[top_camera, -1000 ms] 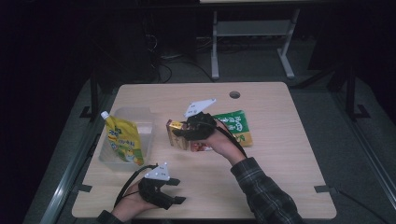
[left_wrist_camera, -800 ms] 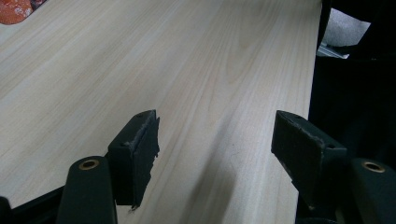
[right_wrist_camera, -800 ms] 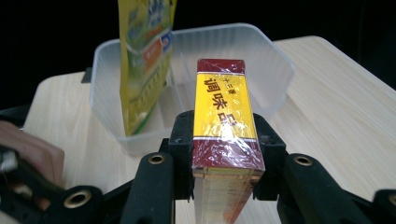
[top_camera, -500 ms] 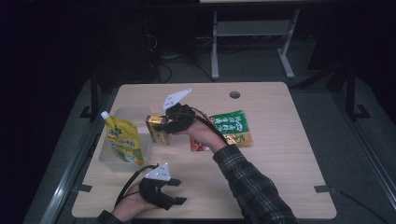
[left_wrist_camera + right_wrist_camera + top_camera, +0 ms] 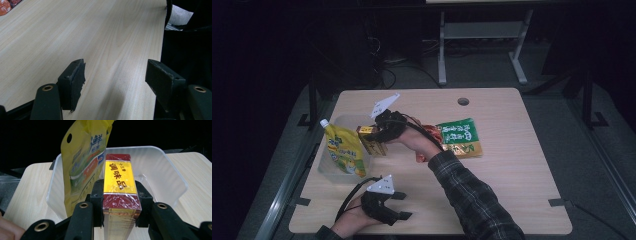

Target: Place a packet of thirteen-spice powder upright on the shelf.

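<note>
My right gripper (image 5: 379,135) is shut on a yellow and dark red box (image 5: 371,140) and holds it at the edge of a clear plastic bin (image 5: 326,165) on the table's left side. In the right gripper view the box (image 5: 119,181) sits between both jaws, its far end reaching over the bin's (image 5: 165,167) rim. A yellow spouted pouch (image 5: 343,151) stands upright in the bin, just left of the box; the pouch (image 5: 82,162) nearly touches it. My left gripper (image 5: 397,206) rests open near the table's front edge, with bare wood between its jaws (image 5: 115,82).
A green snack packet (image 5: 460,137) lies flat right of the right hand, with an orange-red packet (image 5: 432,132) partly hidden behind the wrist. A round cable hole (image 5: 463,101) sits near the table's far edge. Dark floor and a metal stand lie beyond the table.
The right gripper has carried the box leftward from beside the green packet to the bin's edge. The left gripper has stayed put.
</note>
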Demonstrator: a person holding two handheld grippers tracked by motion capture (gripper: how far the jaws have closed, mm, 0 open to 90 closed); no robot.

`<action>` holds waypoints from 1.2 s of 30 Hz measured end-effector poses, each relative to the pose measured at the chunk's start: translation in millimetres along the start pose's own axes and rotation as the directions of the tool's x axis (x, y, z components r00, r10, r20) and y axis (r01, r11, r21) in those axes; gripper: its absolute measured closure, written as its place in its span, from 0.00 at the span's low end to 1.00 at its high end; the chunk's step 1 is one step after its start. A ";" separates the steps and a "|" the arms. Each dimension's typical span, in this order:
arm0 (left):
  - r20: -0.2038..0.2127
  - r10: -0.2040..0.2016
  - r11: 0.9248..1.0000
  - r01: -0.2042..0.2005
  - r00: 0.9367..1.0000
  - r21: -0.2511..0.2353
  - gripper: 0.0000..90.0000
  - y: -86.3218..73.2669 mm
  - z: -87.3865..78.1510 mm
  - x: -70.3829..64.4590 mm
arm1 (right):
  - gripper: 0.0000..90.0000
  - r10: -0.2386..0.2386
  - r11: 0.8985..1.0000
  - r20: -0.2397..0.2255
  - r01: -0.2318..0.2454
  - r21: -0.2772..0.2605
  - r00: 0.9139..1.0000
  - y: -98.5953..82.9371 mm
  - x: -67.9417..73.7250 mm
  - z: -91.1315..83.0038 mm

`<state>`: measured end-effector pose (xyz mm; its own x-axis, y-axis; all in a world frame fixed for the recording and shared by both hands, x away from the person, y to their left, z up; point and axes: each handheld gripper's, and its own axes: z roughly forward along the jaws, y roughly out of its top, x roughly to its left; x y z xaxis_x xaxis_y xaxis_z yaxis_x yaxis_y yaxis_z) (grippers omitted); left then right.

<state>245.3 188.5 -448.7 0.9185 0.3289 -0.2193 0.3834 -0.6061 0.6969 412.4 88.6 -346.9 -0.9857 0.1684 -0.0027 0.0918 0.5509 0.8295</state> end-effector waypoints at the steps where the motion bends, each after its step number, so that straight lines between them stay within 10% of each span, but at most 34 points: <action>1: 0.000 0.000 1.000 0.000 1.000 0.000 0.35 0.1 0.0 -0.1 | 0.74 -0.001 1.000 -0.002 0.001 -0.001 1.000 1.8 0.2 1.1; 36: 0.009 0.010 1.000 -0.010 1.000 0.002 0.35 1.0 1.8 -1.5 | 0.74 0.012 0.999 -0.035 -0.013 -0.042 0.999 20.3 -9.5 32.6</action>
<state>244.6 186.1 -448.9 0.9232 0.3162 -0.2185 0.3744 -0.6109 0.6976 428.3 124.8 -348.2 -0.9890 0.1458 0.0266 0.0986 0.5136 0.8524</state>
